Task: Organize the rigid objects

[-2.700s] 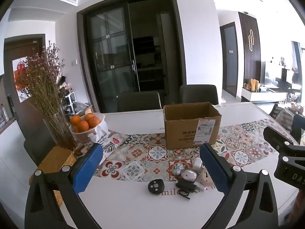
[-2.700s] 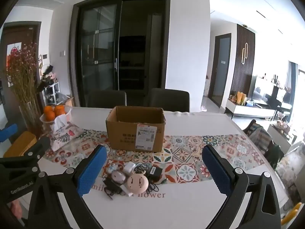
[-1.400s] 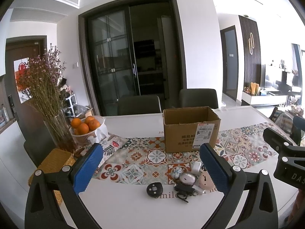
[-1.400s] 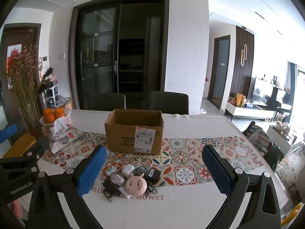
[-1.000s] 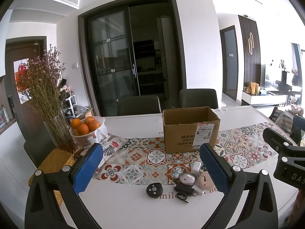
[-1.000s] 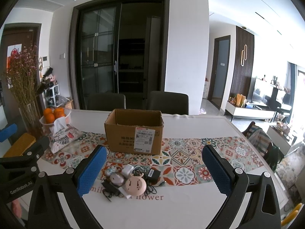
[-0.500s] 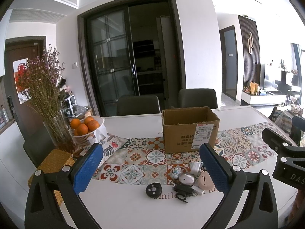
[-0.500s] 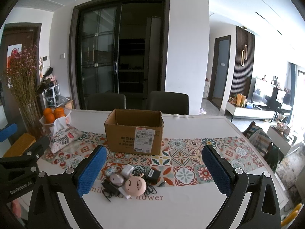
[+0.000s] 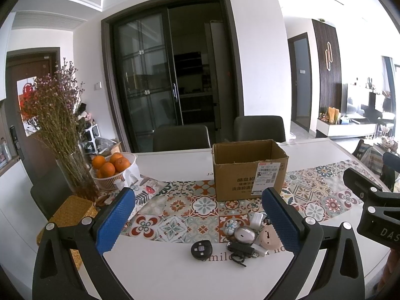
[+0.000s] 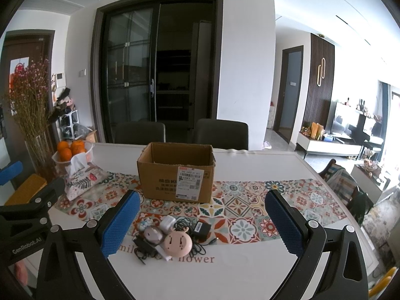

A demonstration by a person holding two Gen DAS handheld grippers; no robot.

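Observation:
An open cardboard box (image 9: 248, 168) (image 10: 176, 173) stands on the patterned table runner. In front of it lies a pile of small items: a pink round device (image 10: 178, 243) (image 9: 267, 235), a grey oval case (image 10: 152, 233) (image 9: 244, 233), a white charger (image 10: 167, 222) (image 9: 256, 220), a black adapter with cable (image 10: 201, 228), and a black round device (image 9: 201, 249). My left gripper (image 9: 198, 221) is open and empty, held above the table short of the pile. My right gripper (image 10: 202, 223) is open and empty, also short of the pile.
A basket of oranges (image 9: 112, 168) (image 10: 72, 151), a tissue pouch (image 10: 82, 180), a vase of dried flowers (image 9: 60, 125) and a woven box (image 9: 71, 212) stand at the left. Two dark chairs (image 10: 220, 133) are behind the table (image 10: 250, 262).
Both views have shifted slightly, with the box and pile a little lower and nearer. Both grippers stay open and empty.

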